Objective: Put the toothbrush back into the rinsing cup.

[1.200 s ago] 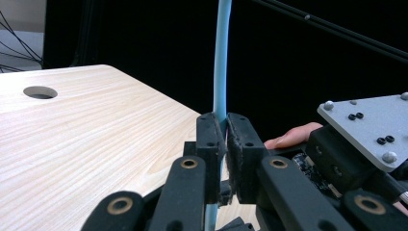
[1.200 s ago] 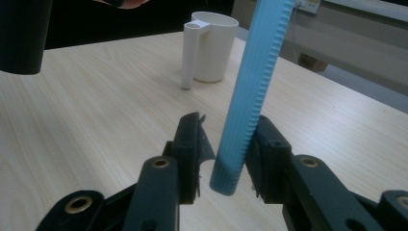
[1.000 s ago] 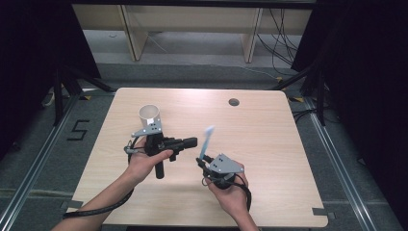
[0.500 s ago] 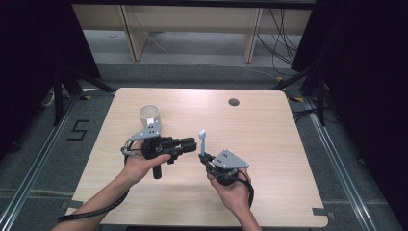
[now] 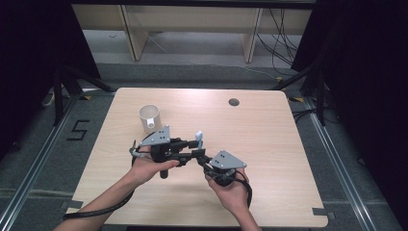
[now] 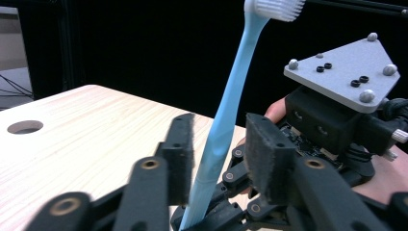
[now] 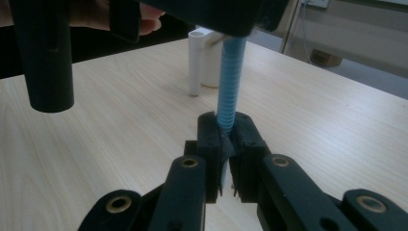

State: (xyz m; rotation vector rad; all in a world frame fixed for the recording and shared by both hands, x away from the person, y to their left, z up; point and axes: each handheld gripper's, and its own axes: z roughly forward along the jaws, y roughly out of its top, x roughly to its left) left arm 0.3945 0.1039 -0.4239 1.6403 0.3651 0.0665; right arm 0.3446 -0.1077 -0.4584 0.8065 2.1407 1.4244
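A light blue toothbrush (image 5: 198, 139) stands nearly upright above the table's middle, its white bristle head (image 6: 274, 7) on top. My right gripper (image 7: 224, 130) is shut on the lower end of its handle (image 7: 230, 82); in the high view the right gripper (image 5: 202, 159) points up and left from the person's hand. My left gripper (image 6: 219, 144) comes in from the left, open. Its jaws have just been opening, and the handle (image 6: 226, 110) stands between them, close to the left pad (image 6: 179, 159) and apart from the right one. In the high view the left gripper (image 5: 191, 144) sits beside the brush.
A white mug (image 5: 149, 118) stands upright on the wooden table (image 5: 269, 144) behind the left hand, and it is seen again as the white mug (image 7: 204, 57) past the brush. A round cable hole (image 5: 234, 102) lies at the back right.
The toothbrush, blurred and leaning a second ago, now stands steadier and more upright. Both hands have barely shifted.
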